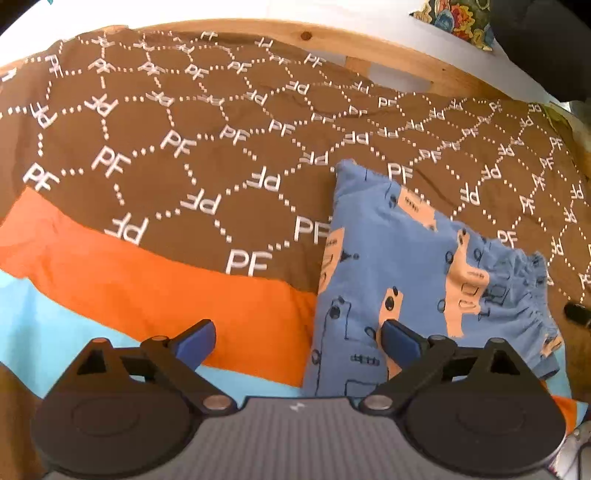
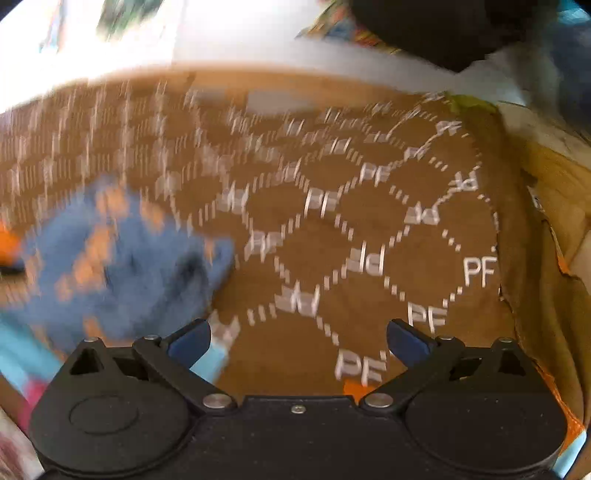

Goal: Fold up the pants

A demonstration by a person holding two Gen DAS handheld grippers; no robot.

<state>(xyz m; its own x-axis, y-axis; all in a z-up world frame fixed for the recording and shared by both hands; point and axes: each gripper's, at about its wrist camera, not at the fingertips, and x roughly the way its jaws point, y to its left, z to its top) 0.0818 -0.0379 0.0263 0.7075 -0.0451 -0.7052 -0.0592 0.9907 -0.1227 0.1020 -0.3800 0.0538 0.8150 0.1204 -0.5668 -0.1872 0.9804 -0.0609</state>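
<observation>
Blue printed pants [image 1: 417, 280]: soft matt cloth, gathered waistband.
Brown lettered bedspread [image 1: 207, 155]: matt woven cloth, ahead of jaws.
Pale bed frame [image 1: 388, 55]: smooth knotted wood.

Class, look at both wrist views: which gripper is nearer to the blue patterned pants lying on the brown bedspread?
Left. The left gripper hangs open at the edge of the blue patterned pants, one finger over them. The right gripper is open over the brown bedspread, pants off to its side.

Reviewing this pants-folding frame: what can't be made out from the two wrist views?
- Blue patterned pants: the near edge in the left wrist view is hidden behind the left gripper.
- Same pants in the right wrist view: motion blur smears them, so folds and print are unreadable.
- Small black object: cut off by the right edge of the left wrist view, so unidentifiable.
- Dark shape in the right wrist view: blurred and cut off at the top.
</observation>
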